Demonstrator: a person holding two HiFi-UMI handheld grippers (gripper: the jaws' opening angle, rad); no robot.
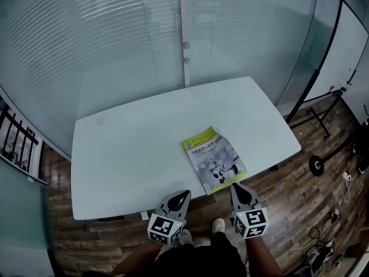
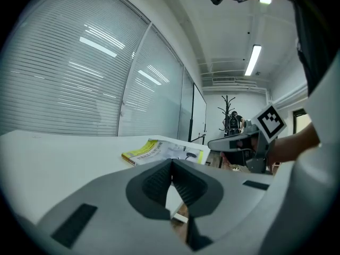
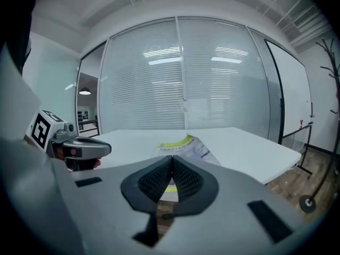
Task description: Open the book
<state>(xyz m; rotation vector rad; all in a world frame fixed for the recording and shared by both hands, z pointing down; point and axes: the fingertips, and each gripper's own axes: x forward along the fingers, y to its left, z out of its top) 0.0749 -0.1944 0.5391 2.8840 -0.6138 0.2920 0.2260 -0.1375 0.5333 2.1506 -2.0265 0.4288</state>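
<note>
At table (image 1: 132,149) near edge: book (image 1: 214,160) closed, untouched. Left gripper (image 1: 184,195), right gripper (image 1: 236,187) pressed together, empty. Advised: pin book with left, lift cover's free edge with right.

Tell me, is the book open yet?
No, in the head view the book lies shut on the table with its front cover facing up.

Book (image 1: 214,160): cover banded yellow-green at top and bottom edges, grey-white picture between.
Table (image 1: 132,149): plain white.
Floor (image 1: 311,212): dark brown wood planks.
Glass wall (image 1: 104,45): pale, lined with fine horizontal stripes.
Left gripper (image 1: 185,194), right gripper (image 1: 235,187): grey bodies, dark ribbed pads (image 3: 154,182), cubes (image 1: 165,228) patterned with black-and-white squares.
</note>
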